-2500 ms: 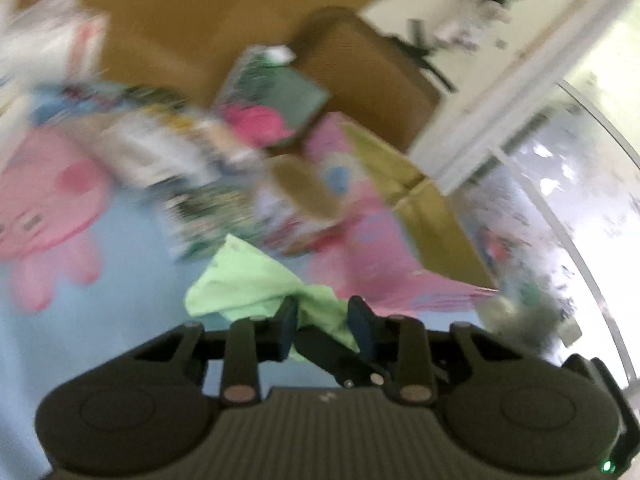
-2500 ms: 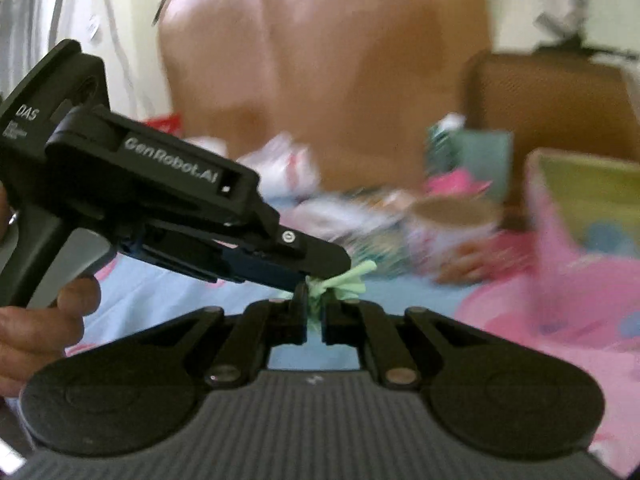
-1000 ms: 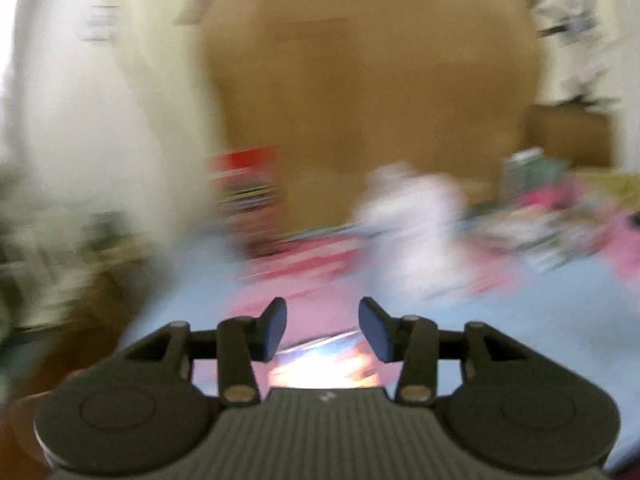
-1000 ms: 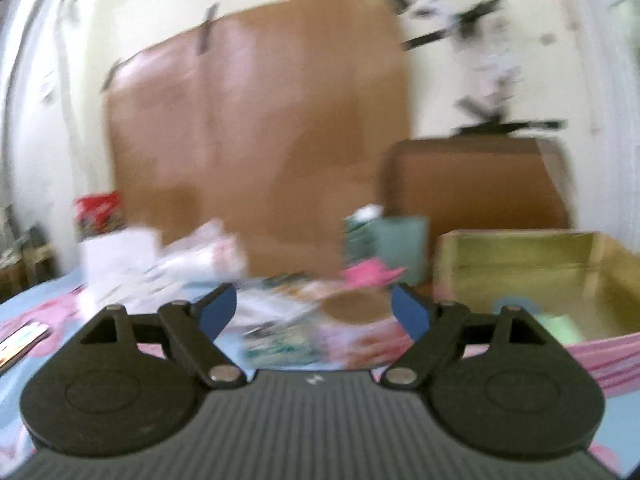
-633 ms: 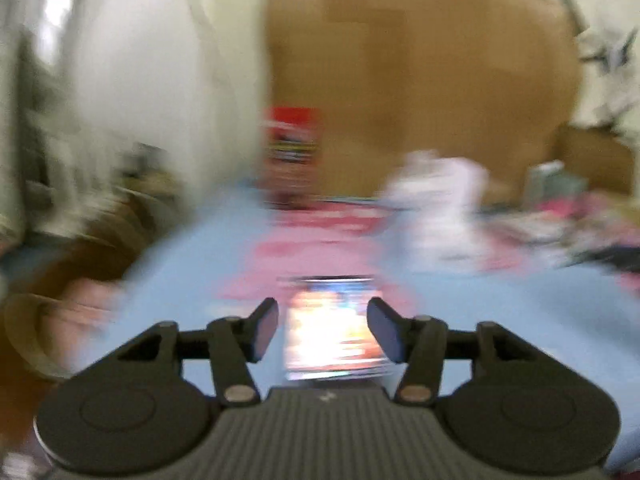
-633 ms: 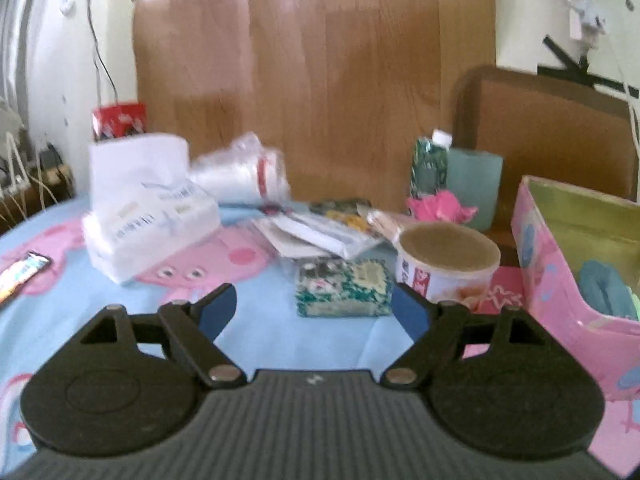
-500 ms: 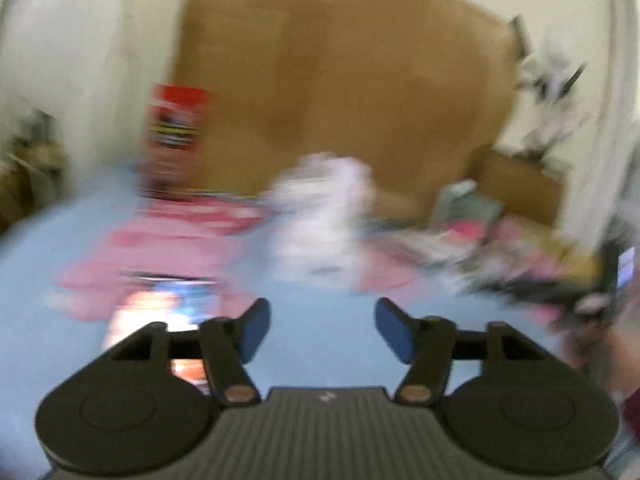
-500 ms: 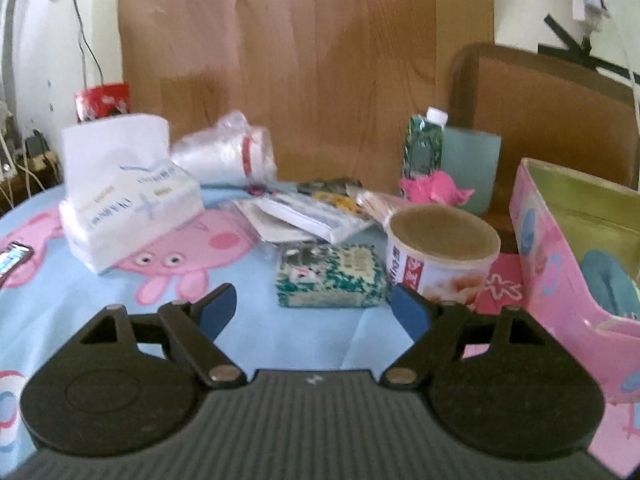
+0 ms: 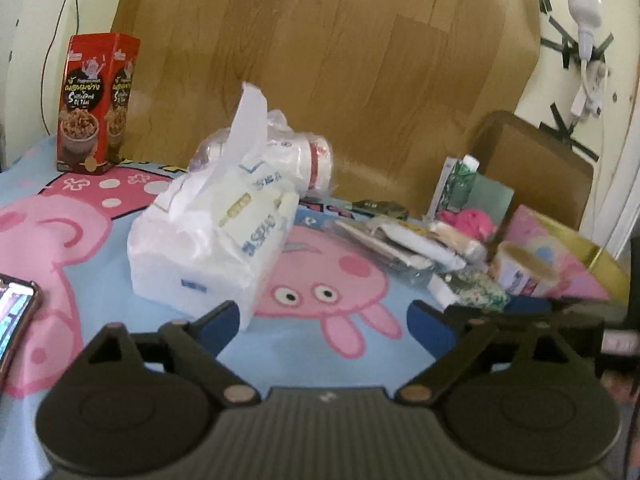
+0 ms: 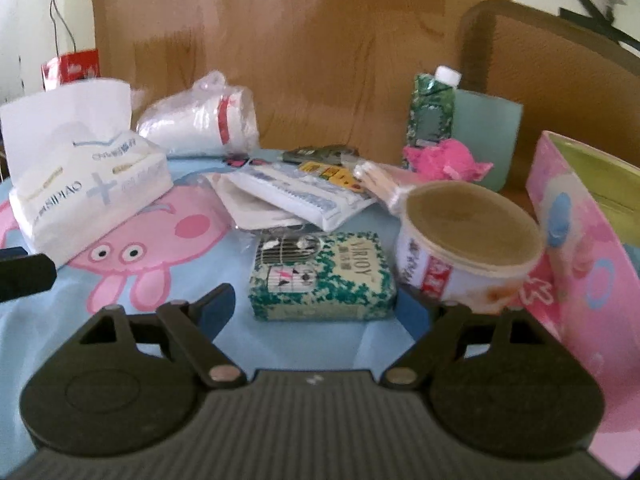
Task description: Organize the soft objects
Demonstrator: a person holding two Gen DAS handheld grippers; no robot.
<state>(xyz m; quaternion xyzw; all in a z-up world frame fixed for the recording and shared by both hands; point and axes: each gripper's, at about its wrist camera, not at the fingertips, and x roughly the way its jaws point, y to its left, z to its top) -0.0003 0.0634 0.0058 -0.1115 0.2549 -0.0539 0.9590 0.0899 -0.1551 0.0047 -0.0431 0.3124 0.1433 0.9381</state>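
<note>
Both of my jaws are spread wide, nothing held. My left gripper (image 9: 324,326) hovers low over the worktop (image 9: 288,344), which carries a blue cartoon-pig cloth, and faces the white tissue pack (image 9: 216,240); the pack's near corner sits just past my left finger. A phone (image 9: 14,312) lies at the far left edge and a red snack box (image 9: 94,104) stands at the back.

My right gripper (image 10: 316,316) points at the green-patterned tissue packet (image 10: 322,280), which lies flat just beyond and between my fingertips, not touched. A paper tub (image 10: 468,244) sits just right of it, the pink box (image 10: 580,264) further right. A pink crumpled soft item (image 10: 446,160) lies behind the tub, beside the green bottle (image 10: 432,112).
</note>
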